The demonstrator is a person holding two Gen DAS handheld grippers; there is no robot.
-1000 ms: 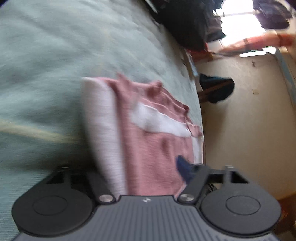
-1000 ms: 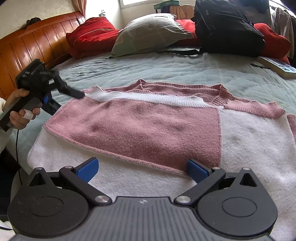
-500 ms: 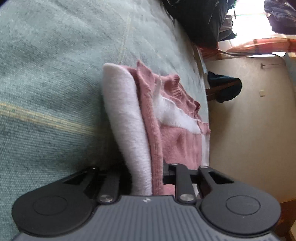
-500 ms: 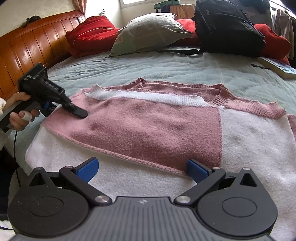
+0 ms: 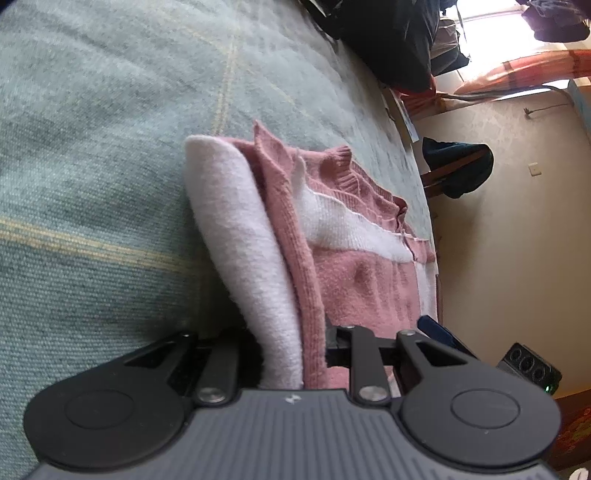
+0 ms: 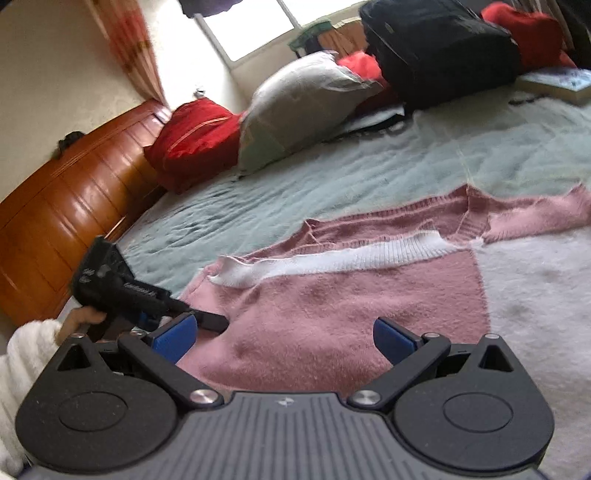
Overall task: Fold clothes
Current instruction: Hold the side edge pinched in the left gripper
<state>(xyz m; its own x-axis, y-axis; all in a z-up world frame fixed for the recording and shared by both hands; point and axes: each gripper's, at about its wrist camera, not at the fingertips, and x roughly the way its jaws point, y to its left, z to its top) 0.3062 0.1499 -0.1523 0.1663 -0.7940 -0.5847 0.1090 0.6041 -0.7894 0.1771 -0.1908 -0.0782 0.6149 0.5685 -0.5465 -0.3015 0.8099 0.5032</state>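
Your left gripper (image 6: pixel 212 320) has clamped onto the sweater (image 6: pixel 332 314) edge since a second ago. Your right gripper (image 6: pixel 282 338) hangs wide open above it.

A lived-in home bedroom is showing here: a bed under a pale green blanket (image 6: pixel 332 177) is filling the view, with a glossy wooden headboard (image 6: pixel 62 206) lying at nine o'clock, red and grey pillows (image 6: pixel 295 107) leaning at twelve, and a curtained window (image 6: pixel 255 26) glowing behind them beside a black backpack (image 6: pixel 439 48).
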